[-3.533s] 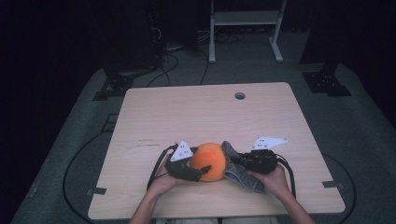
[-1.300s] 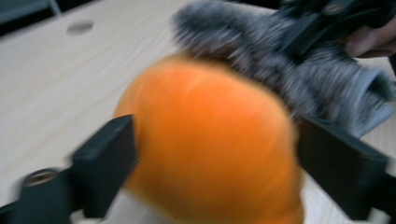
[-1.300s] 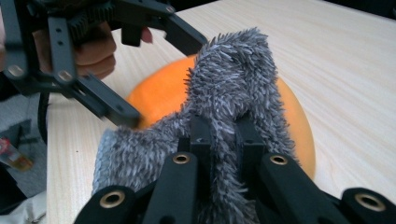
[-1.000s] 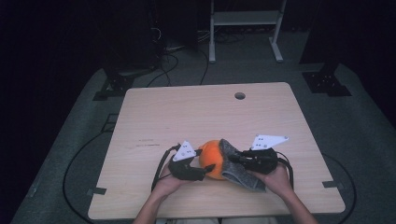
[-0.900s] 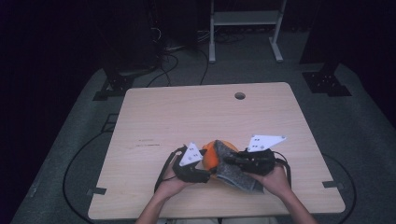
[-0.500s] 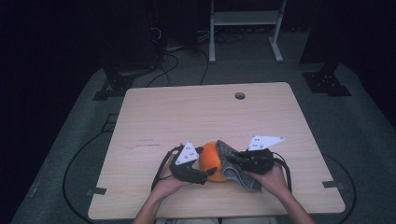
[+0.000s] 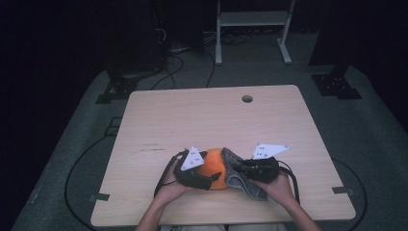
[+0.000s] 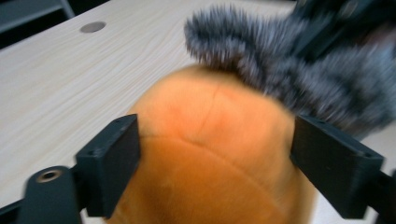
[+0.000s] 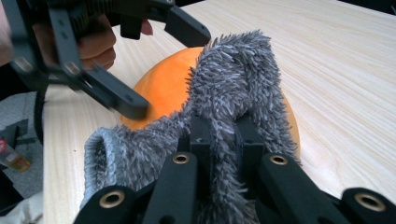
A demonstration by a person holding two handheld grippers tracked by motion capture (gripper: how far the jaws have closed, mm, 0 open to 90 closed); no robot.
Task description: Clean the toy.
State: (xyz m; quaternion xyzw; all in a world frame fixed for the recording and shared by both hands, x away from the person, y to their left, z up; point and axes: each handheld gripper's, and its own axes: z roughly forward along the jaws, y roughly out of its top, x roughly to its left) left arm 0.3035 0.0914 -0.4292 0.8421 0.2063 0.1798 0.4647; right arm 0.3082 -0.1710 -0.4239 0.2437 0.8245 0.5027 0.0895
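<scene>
Right gripper [image 9: 219, 140] is clamped on grey cloth [image 9: 233, 79], draped over orange ball [image 8: 215, 154] near desk [image 7: 192, 115] front edge; left gripper [image 8: 215, 163] jaws, just opened, straddle ball. Step judged: wiping. Next: ball steadied.

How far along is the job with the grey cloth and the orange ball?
Done: the grey cloth already lies over one side of the orange ball. In hand: the right gripper is shut on the cloth; the left gripper, its jaws just opened wider, straddles the ball. Left: the ball's bare side remains uncovered.
</scene>
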